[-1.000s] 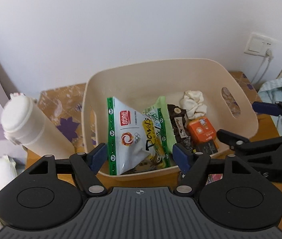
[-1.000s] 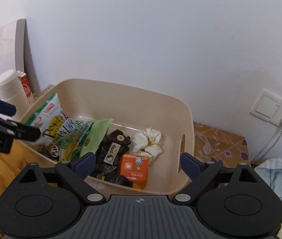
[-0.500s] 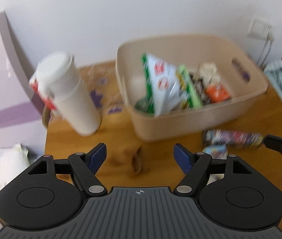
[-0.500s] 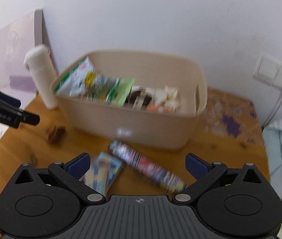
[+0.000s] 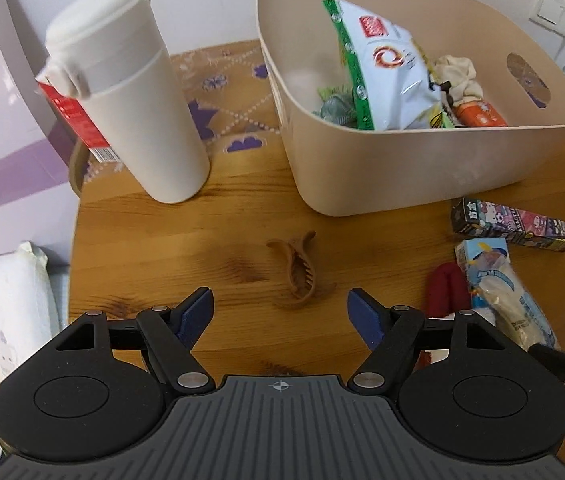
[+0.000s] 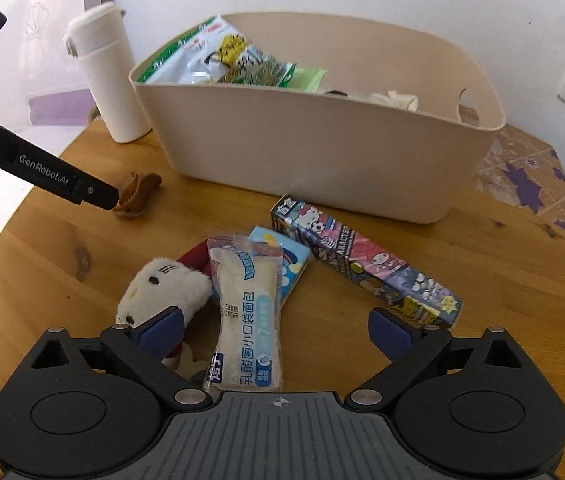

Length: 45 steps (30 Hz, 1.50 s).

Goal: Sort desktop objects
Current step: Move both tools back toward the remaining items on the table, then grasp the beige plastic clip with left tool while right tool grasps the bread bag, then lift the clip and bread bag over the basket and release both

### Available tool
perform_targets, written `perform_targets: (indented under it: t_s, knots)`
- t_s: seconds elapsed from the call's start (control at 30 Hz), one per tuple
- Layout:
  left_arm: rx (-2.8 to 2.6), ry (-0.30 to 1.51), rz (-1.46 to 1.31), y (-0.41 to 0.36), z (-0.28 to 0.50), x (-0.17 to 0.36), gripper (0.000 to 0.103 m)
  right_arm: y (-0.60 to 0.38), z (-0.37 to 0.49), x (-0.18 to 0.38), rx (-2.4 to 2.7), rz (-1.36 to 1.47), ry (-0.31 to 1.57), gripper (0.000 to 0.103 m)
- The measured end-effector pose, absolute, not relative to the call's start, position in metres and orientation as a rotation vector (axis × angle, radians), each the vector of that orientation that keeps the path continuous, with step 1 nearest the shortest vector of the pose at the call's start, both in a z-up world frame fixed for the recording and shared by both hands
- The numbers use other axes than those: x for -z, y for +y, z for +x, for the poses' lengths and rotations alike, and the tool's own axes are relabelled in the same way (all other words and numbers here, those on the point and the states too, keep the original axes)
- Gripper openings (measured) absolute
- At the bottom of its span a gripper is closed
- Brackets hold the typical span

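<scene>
Both grippers have been brought down from over the bin to just above the wooden table [image 5: 142, 248], so the loose things that were out of sight a second ago are now seen up close. The left gripper [image 5: 280, 314] is held wide open with nothing between its jaws, and the brown hair claw clip [image 5: 296, 270] lies right in front of them, not yet touched. The right gripper [image 6: 274, 330] is also wide open and empty; its jaws have just been closed a little, and the bread packet [image 6: 248, 312] lies on the table between them, though it is not pinched. A white plush cat [image 6: 162, 288] is seen beside the left pad, lying partly on something red. A blue snack pack [image 6: 286, 264] is tucked under the bread packet, and a long cartoon box [image 6: 366, 264] lies just past it. Farther back stands the beige bin [image 6: 322, 152], where a big snack bag [image 5: 386, 76], a white scrunchie [image 5: 458, 76] and an orange box [image 5: 480, 114] are already kept. A white bottle [image 5: 130, 92] stands left of the bin. It is judged that some sorting is done and a new pick is being set up: the clip for the left side, the bread packet for the right. Five loose things are left on the table.
</scene>
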<state>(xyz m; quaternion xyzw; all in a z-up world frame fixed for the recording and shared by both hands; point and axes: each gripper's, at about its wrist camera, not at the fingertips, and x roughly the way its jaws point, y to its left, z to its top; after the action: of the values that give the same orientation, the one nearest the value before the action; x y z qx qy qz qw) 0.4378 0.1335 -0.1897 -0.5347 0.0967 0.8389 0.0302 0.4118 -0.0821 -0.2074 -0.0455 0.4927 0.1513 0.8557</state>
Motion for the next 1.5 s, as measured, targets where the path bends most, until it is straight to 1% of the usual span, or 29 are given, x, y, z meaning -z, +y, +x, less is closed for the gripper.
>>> perform_targets:
  t_s: [0.17,0.23,0.3,0.37,0.4,0.43,0.5,0.53,0.57,0.63,0.73,1.0,1.2,1.27,1.3,1.33,1.4,1.5]
  knots:
    - [-2.58,0.22,-1.717,0.13,0.426,0.204,0.076,-0.081,0.419,0.218,-0.288,-0.104,1.079,0.088]
    - [-2.571,0.191,-1.738,0.128,0.421,0.21,0.076,-0.082,0.421,0.221,-0.287,-0.096,1.095,0.082]
    - [-2.573,0.154,-1.765,0.127,0.417,0.215,0.075,-0.082,0.422,0.223,-0.295,-0.103,1.102,0.079]
    - [-2.574,0.137,-1.779,0.127,0.415,0.218,0.075,-0.081,0.422,0.225,-0.297,-0.11,1.109,0.068]
    - [-2.577,0.129,-1.785,0.126,0.414,0.22,0.071,-0.079,0.421,0.224,-0.299,-0.114,1.113,0.058]
    - [-2.579,0.126,-1.788,0.126,0.413,0.221,0.06,-0.078,0.421,0.225,-0.299,-0.119,1.119,0.049]
    - [-2.558,0.106,-1.827,0.125,0.411,0.225,0.052,-0.076,0.419,0.225,-0.308,-0.128,1.128,0.038]
    - [-2.54,0.08,-1.843,0.124,0.41,0.227,0.041,-0.076,0.418,0.225,-0.31,-0.135,1.122,0.036]
    - [-2.534,0.045,-1.857,0.122,0.41,0.228,0.036,-0.075,0.416,0.224,-0.313,-0.14,1.12,0.034]
    - [-2.554,0.063,-1.857,0.123,0.411,0.228,0.018,-0.074,0.413,0.223,-0.318,-0.155,1.114,0.032]
    - [-2.552,0.06,-1.861,0.122,0.413,0.228,0.011,-0.075,0.406,0.221,-0.326,-0.175,1.103,0.03]
    - [-2.594,0.04,-1.831,0.116,0.421,0.223,0.006,-0.083,0.398,0.213,-0.311,-0.19,1.086,0.03]
    - [-2.625,0.009,-1.808,0.119,0.427,0.219,0.008,-0.094,0.4,0.214,-0.286,-0.174,1.085,0.03]
    - [-2.618,0.049,-1.796,0.122,0.424,0.219,0.021,-0.094,0.398,0.214,-0.279,-0.167,1.087,0.03]
    - [-2.617,0.076,-1.801,0.122,0.419,0.218,0.042,-0.094,0.397,0.214,-0.276,-0.167,1.087,0.03]
    - [-2.631,0.109,-1.799,0.124,0.418,0.218,0.06,-0.095,0.397,0.214,-0.274,-0.167,1.089,0.03]
    - [-2.679,0.153,-1.759,0.125,0.417,0.217,0.067,-0.099,0.395,0.215,-0.269,-0.164,1.095,0.03]
    - [-2.66,0.161,-1.757,0.128,0.411,0.221,0.068,-0.106,0.395,0.218,-0.253,-0.157,1.102,0.03]
